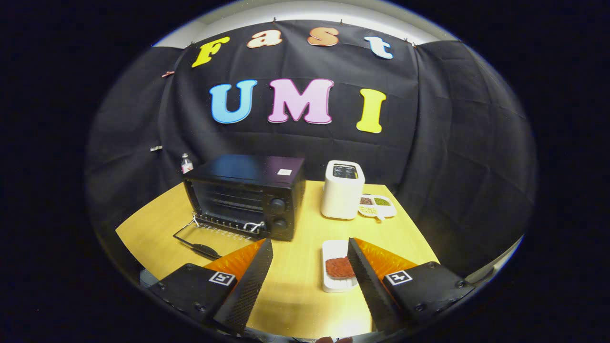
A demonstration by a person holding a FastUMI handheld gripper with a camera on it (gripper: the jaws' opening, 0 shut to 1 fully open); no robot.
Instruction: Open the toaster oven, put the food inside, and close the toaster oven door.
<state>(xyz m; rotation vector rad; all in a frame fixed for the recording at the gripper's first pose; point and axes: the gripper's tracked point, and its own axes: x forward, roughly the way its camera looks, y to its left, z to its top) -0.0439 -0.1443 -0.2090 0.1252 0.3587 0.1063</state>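
Wooden table (295, 286): toaster oven (248, 195) open, fingers (248, 281) spread, labels unreadable.

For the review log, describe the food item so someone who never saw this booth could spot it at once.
Start at the black toaster oven, its door dropped open. Nearer the camera, right of it, lies a white tray, between the open gripper fingers, close to the right one. The patty on it is the only flat, reddish-brown round thing on the table.
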